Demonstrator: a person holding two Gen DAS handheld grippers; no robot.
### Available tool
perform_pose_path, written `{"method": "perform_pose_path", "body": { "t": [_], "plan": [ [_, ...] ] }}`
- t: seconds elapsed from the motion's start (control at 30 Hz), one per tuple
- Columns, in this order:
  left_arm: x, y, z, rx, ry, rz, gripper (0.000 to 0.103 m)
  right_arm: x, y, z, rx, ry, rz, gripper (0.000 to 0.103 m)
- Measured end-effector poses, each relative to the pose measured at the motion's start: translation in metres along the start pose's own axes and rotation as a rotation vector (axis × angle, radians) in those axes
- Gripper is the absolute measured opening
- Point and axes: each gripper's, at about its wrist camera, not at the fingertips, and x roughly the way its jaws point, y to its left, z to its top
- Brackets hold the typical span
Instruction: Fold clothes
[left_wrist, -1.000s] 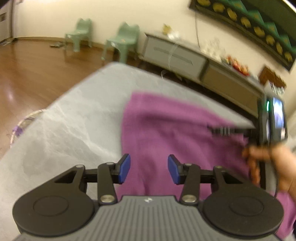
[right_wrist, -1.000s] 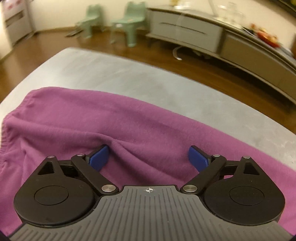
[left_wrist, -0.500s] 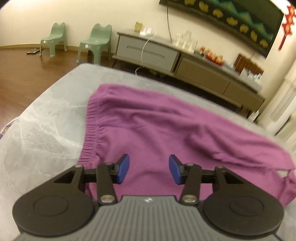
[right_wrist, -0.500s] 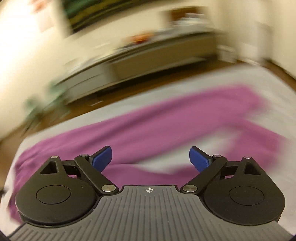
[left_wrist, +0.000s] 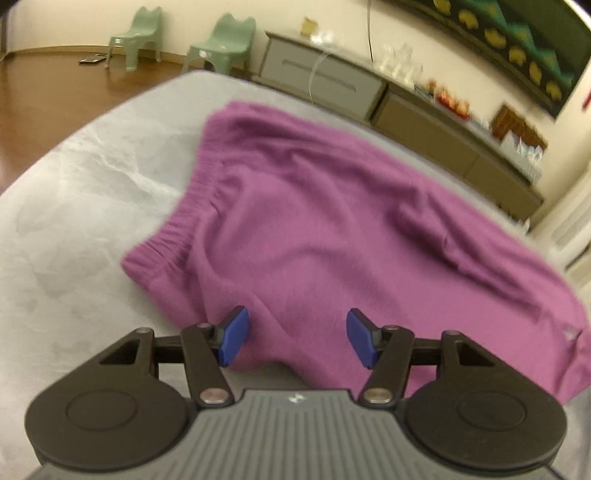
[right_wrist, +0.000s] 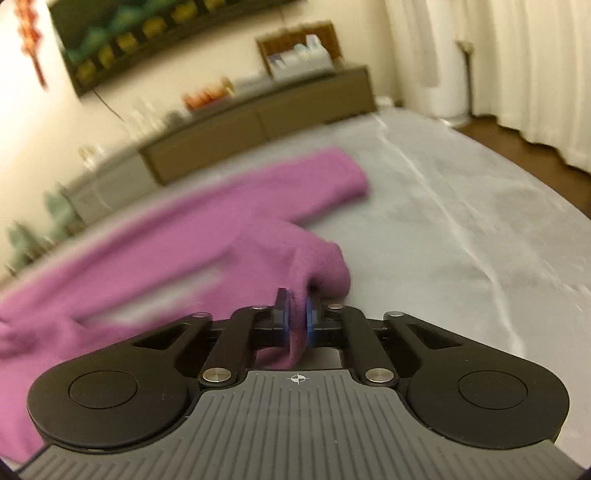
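Note:
Purple fleece trousers (left_wrist: 314, 221) lie spread on a grey table (left_wrist: 85, 192), the elastic waistband at the left in the left wrist view. My left gripper (left_wrist: 295, 338) is open, its blue pads on either side of the near edge of the cloth by the waist. In the right wrist view the trousers (right_wrist: 177, 236) stretch away to the left, one leg end lying far on the table. My right gripper (right_wrist: 295, 319) is shut on a pinch of the near leg's end, which bunches up in front of the pads.
The grey table (right_wrist: 480, 221) runs bare to the right of the trousers. A long low sideboard (left_wrist: 406, 107) with bottles and boxes stands along the far wall. Two green chairs (left_wrist: 221, 40) stand on the wood floor at the back left. White curtains (right_wrist: 535, 74) hang at the right.
My right gripper swung from the waist to the leg end and closed on the cloth. My left gripper opened wider and moved closer to the waist edge.

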Motion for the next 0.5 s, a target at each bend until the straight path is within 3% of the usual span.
{"method": "perform_pose_path", "body": {
  "t": [0.1, 0.17, 0.2, 0.27, 0.3, 0.33, 0.37, 0.47, 0.5],
  "plan": [
    [0.011, -0.007, -0.009, 0.072, 0.01, 0.065, 0.06, -0.069, 0.013, 0.027, -0.054, -0.272, 0.165, 0.005],
    [0.012, -0.011, -0.011, 0.108, 0.009, 0.084, 0.06, -0.103, 0.012, 0.032, -0.167, -0.355, 0.141, 0.005],
    [0.012, -0.012, -0.013, 0.118, 0.008, 0.09, 0.06, -0.107, 0.003, 0.031, -0.171, -0.342, 0.103, 0.007],
    [0.011, -0.012, -0.014, 0.124, 0.008, 0.1, 0.06, -0.096, -0.026, 0.021, -0.097, -0.21, -0.145, 0.045],
    [0.01, -0.01, -0.014, 0.117, 0.01, 0.1, 0.06, -0.088, -0.042, 0.015, -0.053, -0.129, -0.294, 0.073],
    [0.009, -0.009, -0.014, 0.109, 0.012, 0.1, 0.06, -0.082, -0.058, 0.009, 0.005, -0.044, -0.412, 0.07],
    [0.009, -0.008, -0.014, 0.097, 0.016, 0.097, 0.06, -0.08, -0.071, 0.006, 0.073, 0.007, -0.445, 0.07],
    [0.007, -0.006, -0.01, 0.061, 0.028, 0.077, 0.06, -0.1, -0.088, 0.003, 0.272, -0.048, -0.303, 0.074],
    [0.005, -0.005, -0.01, 0.053, 0.028, 0.072, 0.06, -0.104, -0.086, 0.002, 0.31, -0.065, -0.266, 0.083]
  ]
}}
